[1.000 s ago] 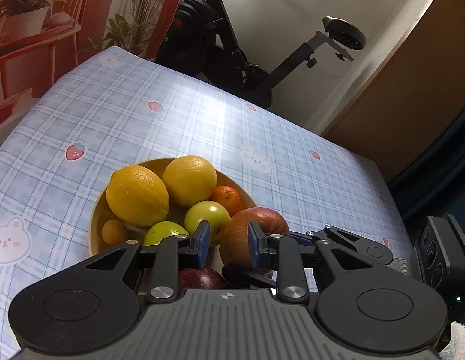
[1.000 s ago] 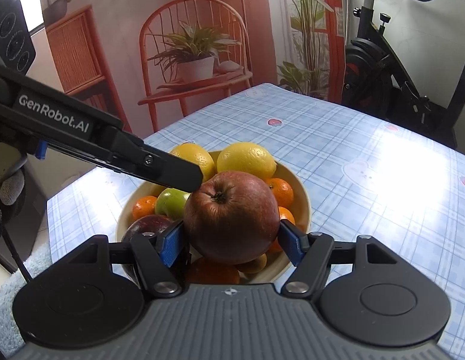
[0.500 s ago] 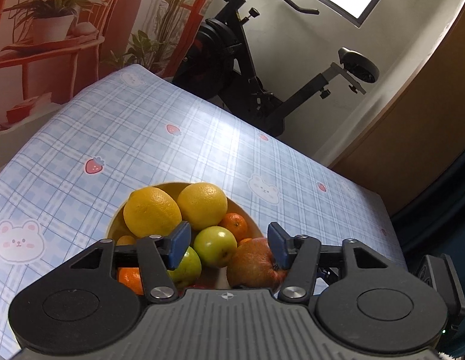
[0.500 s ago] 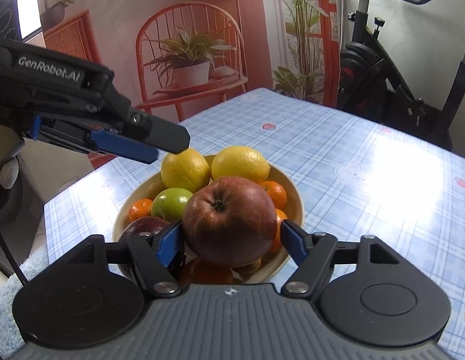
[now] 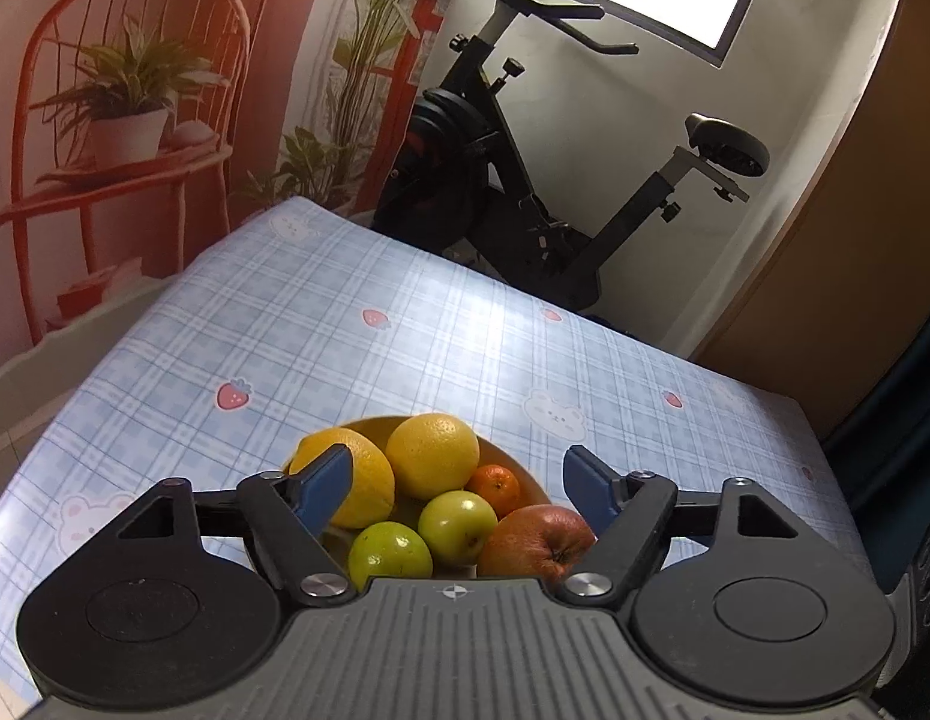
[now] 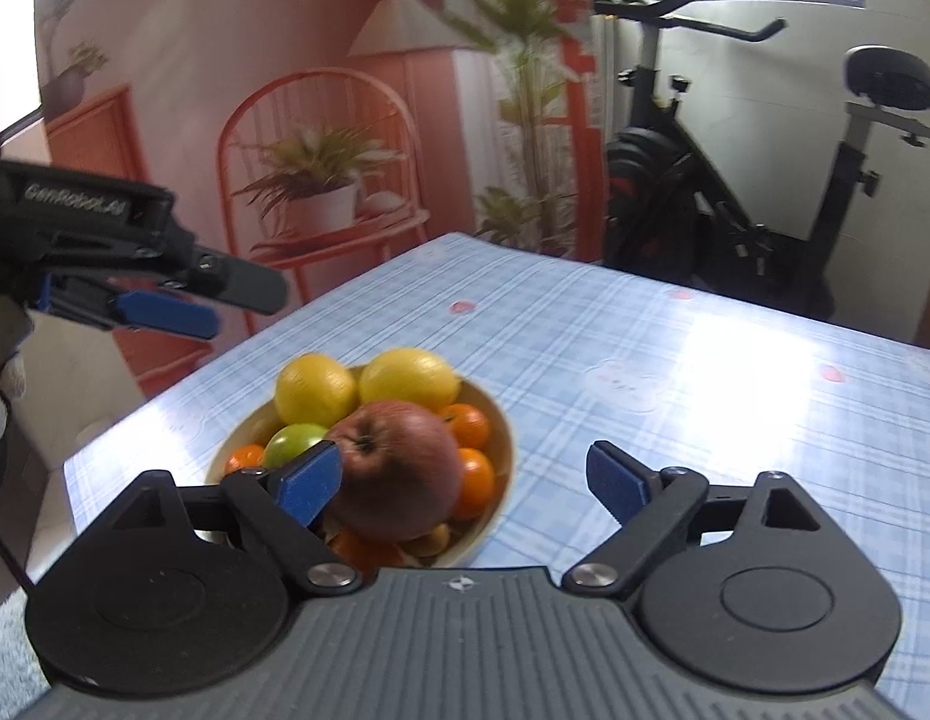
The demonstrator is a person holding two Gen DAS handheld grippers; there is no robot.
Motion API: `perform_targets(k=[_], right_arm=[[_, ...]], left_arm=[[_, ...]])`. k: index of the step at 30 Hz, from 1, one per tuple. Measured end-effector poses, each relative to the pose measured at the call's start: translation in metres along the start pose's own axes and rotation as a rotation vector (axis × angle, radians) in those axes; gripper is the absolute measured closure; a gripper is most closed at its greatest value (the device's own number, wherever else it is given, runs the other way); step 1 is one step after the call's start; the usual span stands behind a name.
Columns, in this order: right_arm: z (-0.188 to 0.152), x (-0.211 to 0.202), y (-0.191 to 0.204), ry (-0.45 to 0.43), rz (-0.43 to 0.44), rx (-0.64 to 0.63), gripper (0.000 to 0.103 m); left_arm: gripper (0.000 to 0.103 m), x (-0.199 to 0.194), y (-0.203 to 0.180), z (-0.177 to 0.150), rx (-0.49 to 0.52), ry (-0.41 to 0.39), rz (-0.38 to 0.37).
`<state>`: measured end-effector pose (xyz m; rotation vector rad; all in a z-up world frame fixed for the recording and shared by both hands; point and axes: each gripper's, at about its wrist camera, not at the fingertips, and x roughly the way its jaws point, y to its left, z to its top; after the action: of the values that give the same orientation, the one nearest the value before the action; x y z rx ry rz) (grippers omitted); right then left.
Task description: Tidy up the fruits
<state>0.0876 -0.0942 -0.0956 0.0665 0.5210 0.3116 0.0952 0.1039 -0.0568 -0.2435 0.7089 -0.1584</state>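
A yellow bowl (image 6: 495,414) on the blue checked tablecloth holds two lemons (image 6: 408,378), green apples (image 5: 456,519), several small oranges (image 6: 468,425) and a big red apple (image 6: 399,468) lying on top of the pile. My right gripper (image 6: 465,483) is open and empty, raised just behind the bowl, its left pad beside the red apple. My left gripper (image 5: 456,480) is open and empty above the near side of the bowl; it also shows at the left of the right wrist view (image 6: 183,300). The red apple also shows in the left wrist view (image 5: 537,543).
The tablecloth (image 5: 405,348) stretches beyond the bowl to the far edge. An exercise bike (image 5: 555,204) stands behind the table. A red chair with a potted plant (image 6: 321,198) is on the wall backdrop at the left.
My right gripper opened and let go of the red apple, which now rests on the fruit pile. Both grippers pulled up and back from the bowl. My left gripper opened wider.
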Motion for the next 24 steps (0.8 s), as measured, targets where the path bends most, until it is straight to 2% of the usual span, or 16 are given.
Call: perform_targets(k=[2, 4, 7, 9, 13, 21, 24], right_arm=[[0.002, -0.01, -0.005, -0.028, -0.043, 0.026, 0.008], [0.005, -0.022, -0.011, -0.055, -0.078, 0.065, 0.0], [0.009, -0.044, -0.02, -0.125, -0.11, 0.117, 0.0], [0.013, -0.055, -0.023, -0.141, -0.128, 0.145, 0.0], [0.022, -0.076, -0.027, -0.159, -0.174, 0.164, 0.0], [0.03, -0.117, -0.025, -0.195, -0.269, 0.168, 0.0], [0.033, -0.128, -0.025, -0.194, -0.278, 0.166, 0.0]], left_arm=[[0.019, -0.006, -0.007, 0.002, 0.025, -0.012, 0.006], [0.018, -0.012, -0.015, 0.003, 0.051, -0.019, 0.016], [0.017, -0.02, -0.027, 0.004, 0.095, -0.027, 0.037], [0.013, -0.024, -0.036, 0.003, 0.143, -0.024, 0.04], [0.013, -0.037, -0.058, -0.003, 0.238, -0.039, 0.068], [0.013, -0.06, -0.068, -0.004, 0.248, -0.106, 0.054], [0.013, -0.068, -0.072, -0.003, 0.251, -0.127, 0.058]])
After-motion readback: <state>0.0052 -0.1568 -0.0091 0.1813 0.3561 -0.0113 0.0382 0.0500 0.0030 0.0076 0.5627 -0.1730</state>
